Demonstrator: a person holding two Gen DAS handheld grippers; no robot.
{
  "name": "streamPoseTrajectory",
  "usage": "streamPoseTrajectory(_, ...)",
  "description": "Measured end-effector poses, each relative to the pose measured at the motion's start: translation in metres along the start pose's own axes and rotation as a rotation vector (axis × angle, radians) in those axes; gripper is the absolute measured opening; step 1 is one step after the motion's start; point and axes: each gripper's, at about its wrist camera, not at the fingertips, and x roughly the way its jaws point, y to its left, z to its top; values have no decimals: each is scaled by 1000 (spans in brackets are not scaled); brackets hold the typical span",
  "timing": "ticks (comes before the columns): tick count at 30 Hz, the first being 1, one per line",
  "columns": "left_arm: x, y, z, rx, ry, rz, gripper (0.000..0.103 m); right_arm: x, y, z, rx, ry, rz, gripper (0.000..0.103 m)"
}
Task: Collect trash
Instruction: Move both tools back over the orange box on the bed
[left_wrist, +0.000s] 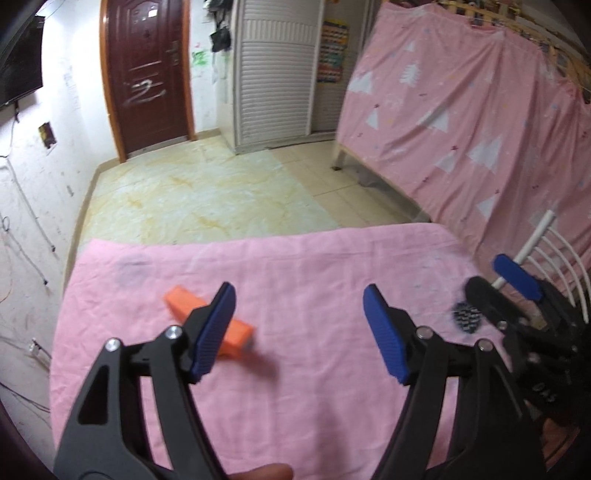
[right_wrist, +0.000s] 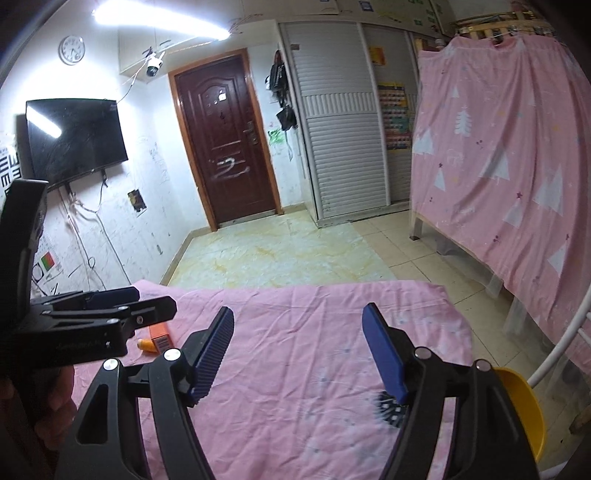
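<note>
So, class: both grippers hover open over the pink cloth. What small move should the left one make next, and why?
Probably ease the left gripper leftward and down over the orange box; the box lies beside its left finger, not between its fingers, which hold nothing.

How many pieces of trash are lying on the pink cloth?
2. An orange box lies at the cloth's left, partly behind a finger of the left gripper. A black-and-white patterned scrap lies at the right, beside the right gripper. More may be hidden behind the fingers.
</note>
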Motion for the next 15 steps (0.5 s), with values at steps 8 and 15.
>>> streamPoseTrajectory(8, 30, 44, -4, -17, 85, 22, 82, 17, 24, -2, -37, 39, 15, 66)
streamPoseTrajectory(15, 43, 74, -5, 18, 116, 16, 91, 28, 38, -2, -52, 56, 15, 66)
